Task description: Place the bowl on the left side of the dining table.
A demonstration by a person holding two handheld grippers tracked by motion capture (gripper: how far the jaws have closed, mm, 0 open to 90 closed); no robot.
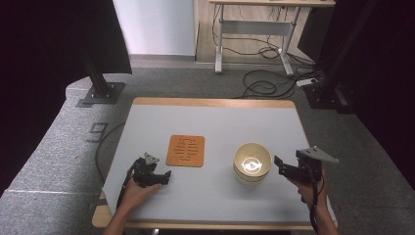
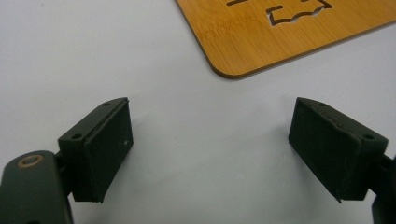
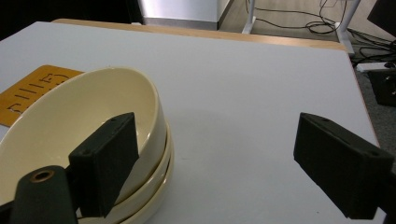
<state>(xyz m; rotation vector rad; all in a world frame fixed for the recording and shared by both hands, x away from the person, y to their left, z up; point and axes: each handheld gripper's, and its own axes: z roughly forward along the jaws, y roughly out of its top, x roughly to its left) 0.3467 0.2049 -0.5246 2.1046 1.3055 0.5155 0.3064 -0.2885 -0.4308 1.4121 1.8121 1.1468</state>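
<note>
Now right gripper (image 1: 282, 165), fingers spread (nothing held), hovers beside stacked cream ceramic bowls (image 1: 252, 163); left gripper (image 1: 164, 177) likewise released near orange wooden trivet (image 1: 186, 151).

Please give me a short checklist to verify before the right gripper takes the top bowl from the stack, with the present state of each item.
1. Right gripper jaws open: ok, they stand wide with nothing pressed between them.
2. One jaw over the rim of the stacked bowls, the other outside it: cannot tell, the near jaw overlaps the rim in the right gripper view only.
3. Stack upright and nested on the table: ok.
4. Left gripper away from the bowls: ok, open and empty near the wooden mat.
5. Wooden mat bare: ok, nothing lies on it.
</note>
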